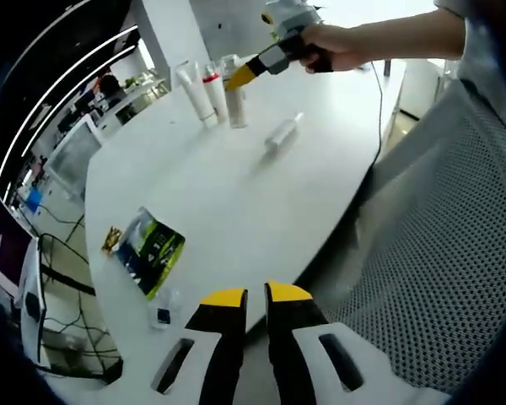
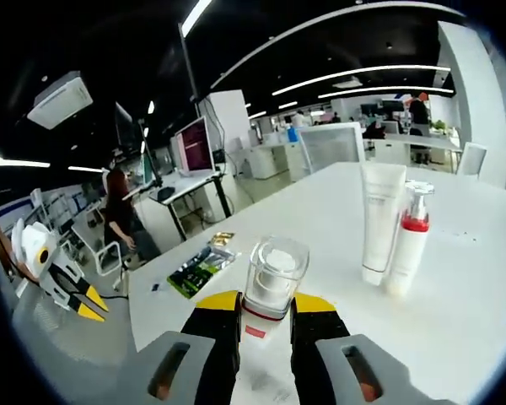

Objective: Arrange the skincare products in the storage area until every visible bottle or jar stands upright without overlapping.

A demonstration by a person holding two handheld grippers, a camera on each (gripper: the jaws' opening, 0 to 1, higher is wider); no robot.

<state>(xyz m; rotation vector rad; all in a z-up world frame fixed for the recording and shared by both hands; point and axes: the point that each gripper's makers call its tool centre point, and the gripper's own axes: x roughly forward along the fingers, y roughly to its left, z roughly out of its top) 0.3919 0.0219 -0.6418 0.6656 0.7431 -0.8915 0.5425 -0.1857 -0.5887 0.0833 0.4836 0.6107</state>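
My right gripper [image 2: 267, 302] is shut on a clear-capped bottle [image 2: 274, 268] that stands upright between its jaws. To its right stand a white tube [image 2: 379, 221] and a pump bottle with a red band [image 2: 407, 245], close together. In the left gripper view the same three stand in a row at the table's far end: tube [image 1: 194, 89], red-band bottle [image 1: 213, 89], clear-capped bottle [image 1: 235, 103], with the right gripper [image 1: 241, 76] at the last. A small bottle [image 1: 282, 133] lies on its side nearby. My left gripper [image 1: 255, 295] hovers shut off the table's near edge.
A green packet [image 1: 153, 245] and a small snack wrapper [image 1: 111, 240] lie on the white table [image 1: 236, 202] near its front edge. A mesh chair [image 1: 438, 253] stands at the right. Desks, monitors and a person [image 2: 120, 218] fill the office behind.
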